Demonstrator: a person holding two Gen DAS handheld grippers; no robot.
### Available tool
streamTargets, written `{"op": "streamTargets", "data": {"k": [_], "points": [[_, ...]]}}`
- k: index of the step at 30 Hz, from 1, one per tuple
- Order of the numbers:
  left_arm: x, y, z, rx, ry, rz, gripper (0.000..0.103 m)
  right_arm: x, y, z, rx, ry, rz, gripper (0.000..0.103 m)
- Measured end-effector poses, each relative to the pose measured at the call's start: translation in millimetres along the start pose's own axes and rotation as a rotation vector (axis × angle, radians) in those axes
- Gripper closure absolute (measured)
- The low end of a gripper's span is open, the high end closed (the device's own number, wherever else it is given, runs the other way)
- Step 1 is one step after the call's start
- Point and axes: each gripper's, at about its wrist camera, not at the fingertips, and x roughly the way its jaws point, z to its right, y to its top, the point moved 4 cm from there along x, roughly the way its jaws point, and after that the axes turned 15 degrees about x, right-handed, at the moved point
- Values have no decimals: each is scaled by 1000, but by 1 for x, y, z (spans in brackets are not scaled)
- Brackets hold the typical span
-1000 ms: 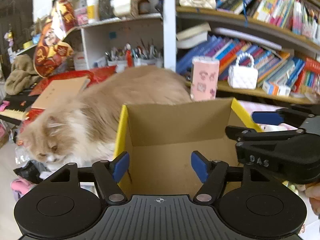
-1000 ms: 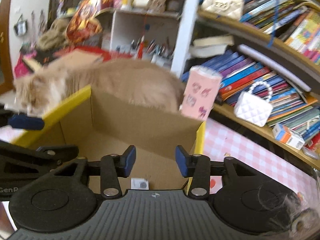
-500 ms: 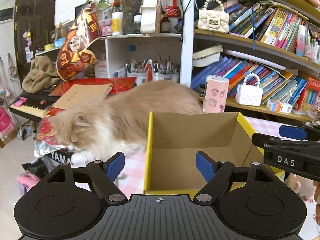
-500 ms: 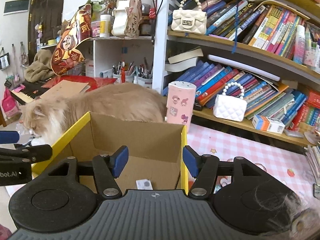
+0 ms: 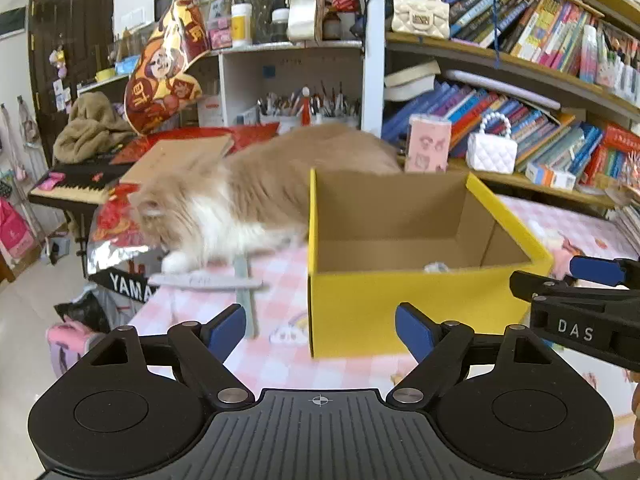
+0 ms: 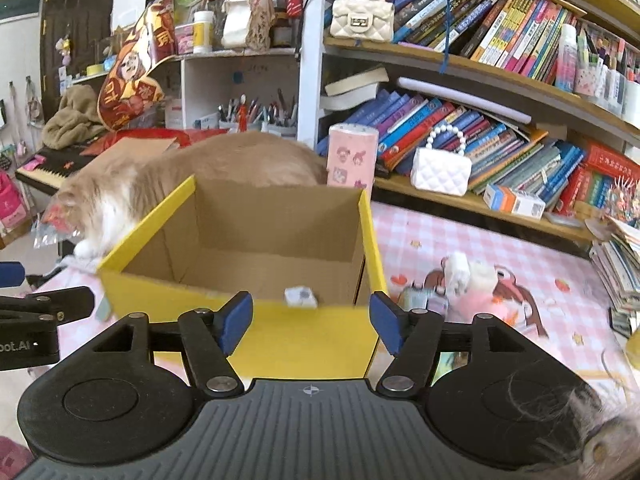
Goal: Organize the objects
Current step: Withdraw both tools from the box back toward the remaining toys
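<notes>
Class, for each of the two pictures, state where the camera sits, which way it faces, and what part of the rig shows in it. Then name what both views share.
Left wrist: sits on the left claw, facing the yellow box from its left front; its own open fingers show, with the right claw at the right edge.
Right wrist: sits on the right claw, facing the box's near wall; its own open fingers show, with the left claw at the left edge.
Shared: box, cat, bookshelf, pink checked tablecloth.
</notes>
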Motion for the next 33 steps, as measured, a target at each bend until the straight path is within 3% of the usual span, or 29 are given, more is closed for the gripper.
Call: {"op": "streamTargets", "data": {"k": [19, 33], "points": [[-24, -52, 12, 21, -17, -80, 18, -39, -64, 4, 34, -59, -94, 35], [-32, -66, 35, 89, -94, -93, 18, -56, -90, 24, 139, -131, -148, 33]]}}
